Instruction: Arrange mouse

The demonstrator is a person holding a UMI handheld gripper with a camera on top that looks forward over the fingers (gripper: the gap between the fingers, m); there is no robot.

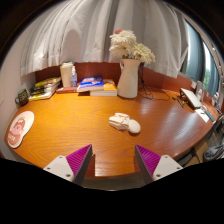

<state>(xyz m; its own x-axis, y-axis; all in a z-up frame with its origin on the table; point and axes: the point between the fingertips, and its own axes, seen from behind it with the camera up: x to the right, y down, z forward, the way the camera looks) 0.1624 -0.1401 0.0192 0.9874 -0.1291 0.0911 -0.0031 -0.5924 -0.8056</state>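
One white jug (128, 78) of flowers (129, 45), one mouse (124, 123) on desk (90, 125), beyond open, empty gripper (113, 161).

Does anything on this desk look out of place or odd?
Nothing stands out. The white mouse lies alone mid-desk, beyond the open gripper. The vase of flowers stands upright, and nothing looks spilled or damaged on the wooden desk.

Bare desk (85, 135) ahead; vase (128, 78) stands beyond.
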